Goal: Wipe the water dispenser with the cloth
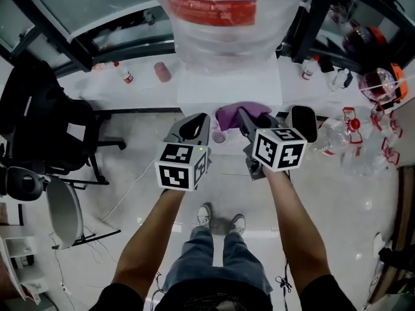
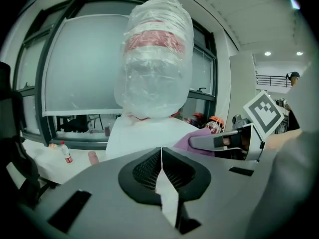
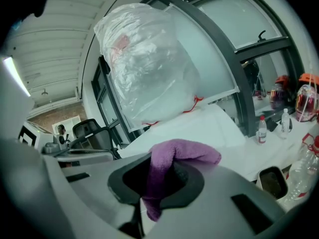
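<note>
Right gripper (image 3: 158, 179) clamps a bunched purple cloth (image 3: 183, 151) just in front of the white water dispenser (image 1: 228, 86), whose bottle (image 1: 220, 24) is wrapped in clear plastic. Left gripper (image 2: 162, 171), beside it, has its jaws pressed together, empty.

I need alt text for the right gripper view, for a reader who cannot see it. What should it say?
The right gripper holds a purple cloth between its jaws, near the white water dispenser, whose bottle on top is wrapped in clear plastic. Small bottles stand on a white ledge to the right, below a window.
</note>
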